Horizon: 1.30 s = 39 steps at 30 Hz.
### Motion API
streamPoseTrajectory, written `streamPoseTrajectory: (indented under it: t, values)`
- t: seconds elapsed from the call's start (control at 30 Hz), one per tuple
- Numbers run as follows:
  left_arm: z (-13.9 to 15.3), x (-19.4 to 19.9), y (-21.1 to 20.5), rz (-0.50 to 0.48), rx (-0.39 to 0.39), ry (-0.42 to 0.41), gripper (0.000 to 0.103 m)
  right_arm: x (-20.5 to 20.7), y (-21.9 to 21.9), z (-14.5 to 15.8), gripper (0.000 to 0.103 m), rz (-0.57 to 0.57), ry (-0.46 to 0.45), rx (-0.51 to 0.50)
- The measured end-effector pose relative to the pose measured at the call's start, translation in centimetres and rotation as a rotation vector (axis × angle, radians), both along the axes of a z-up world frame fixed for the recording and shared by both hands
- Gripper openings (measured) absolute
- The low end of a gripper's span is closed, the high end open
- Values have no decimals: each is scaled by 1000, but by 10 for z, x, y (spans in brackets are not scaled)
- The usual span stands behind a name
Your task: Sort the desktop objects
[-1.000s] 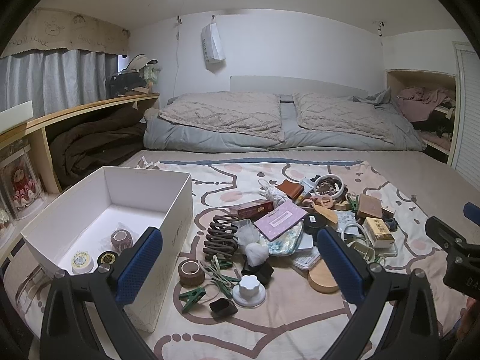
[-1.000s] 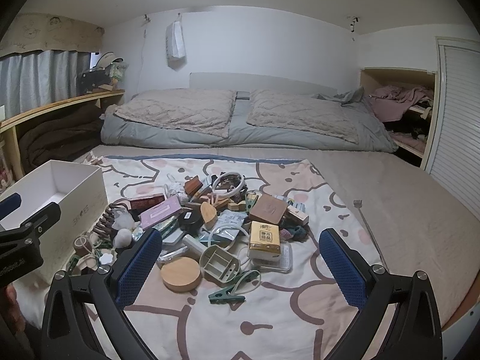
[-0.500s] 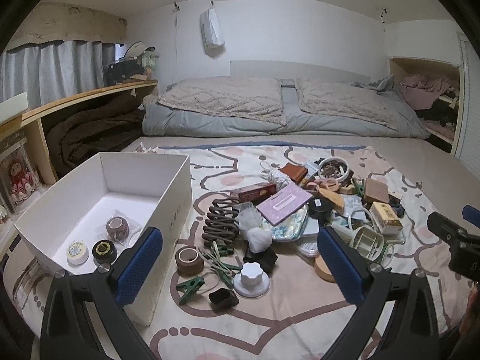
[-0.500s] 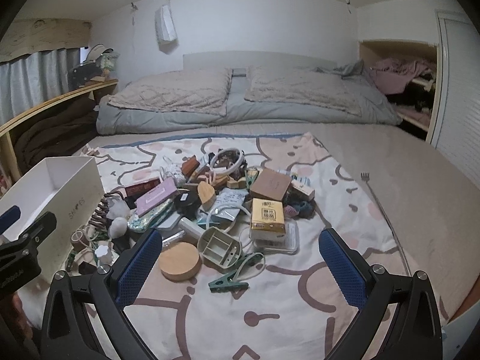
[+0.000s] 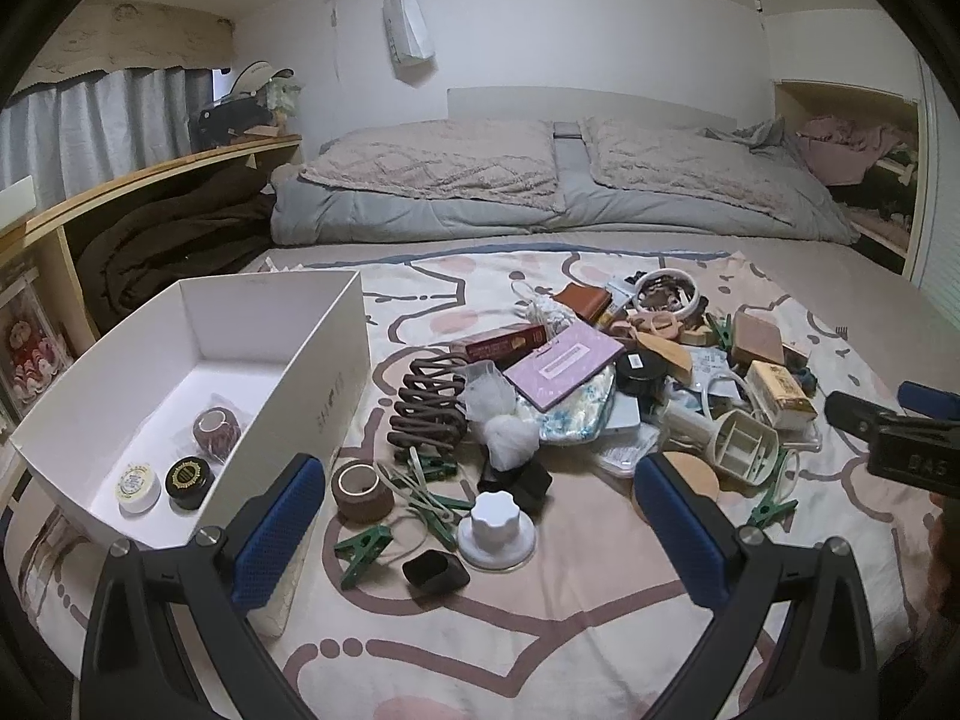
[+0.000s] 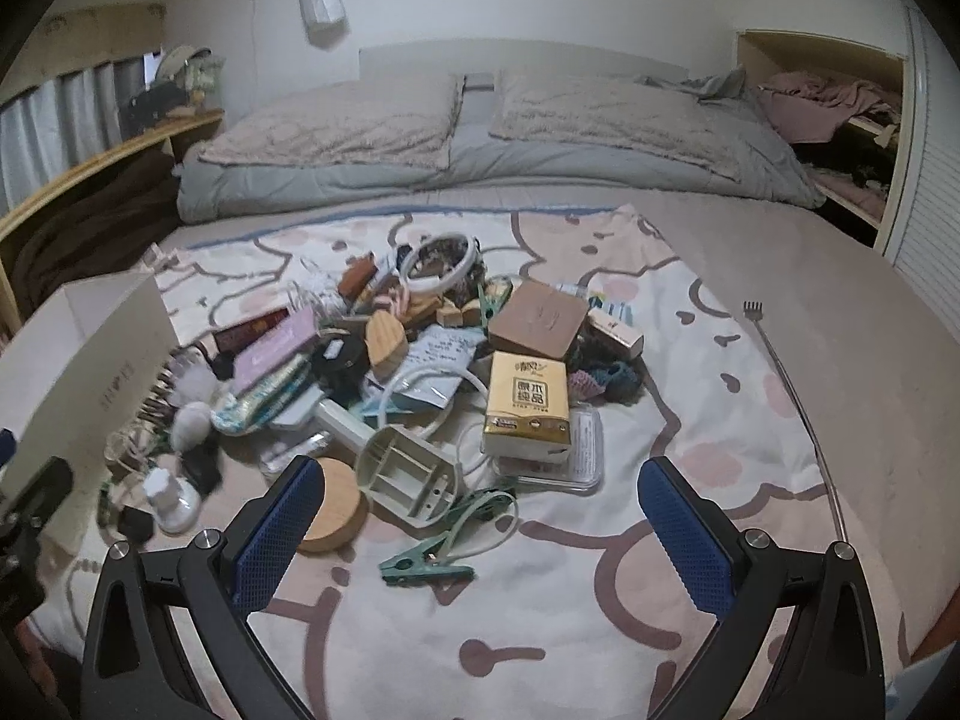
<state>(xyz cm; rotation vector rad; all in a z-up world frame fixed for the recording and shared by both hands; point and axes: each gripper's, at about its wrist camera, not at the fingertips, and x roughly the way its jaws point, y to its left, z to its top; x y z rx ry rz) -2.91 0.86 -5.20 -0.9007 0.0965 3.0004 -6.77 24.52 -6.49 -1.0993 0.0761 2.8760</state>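
A heap of small desk items lies on a patterned blanket (image 5: 540,630). A white box (image 5: 336,396) at the left holds a tape roll (image 5: 216,429) and two small tins. My left gripper (image 5: 480,516) hovers open above a white knob (image 5: 495,525), green clips (image 5: 363,546) and a brown tape roll (image 5: 360,483). My right gripper (image 6: 480,516) is open over a green clip (image 6: 426,567), a wooden disc (image 6: 333,507) and a beige organiser (image 6: 411,471). A yellow tissue pack (image 6: 528,408) lies just beyond.
Folded grey and beige bedding (image 5: 540,192) lies at the back. A wooden shelf (image 5: 150,174) runs along the left. A thin metal back scratcher (image 6: 792,408) lies on the bare mattress to the right. An open closet (image 6: 834,138) stands at the far right.
Both grippers have tilted downward and come closer to the heap, so the objects now sit higher and larger between the fingers. Nothing was picked up.
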Motion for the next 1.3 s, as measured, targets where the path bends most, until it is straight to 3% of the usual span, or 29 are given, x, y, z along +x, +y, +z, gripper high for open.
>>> streamPoseTrajectory:
  t: [0.57,1.13,1.3]
  values:
    - [-20,-4,17,-44,0,-57,103,-51,-22,-54,103,57,-211,31]
    - [-31,-5,24,-55,2,-85,103,-96,-37,-79,103,-100,-316,-19]
    - [-32,-7,21,-47,9,-86,103,-105,-43,-87,103,-116,-321,9]
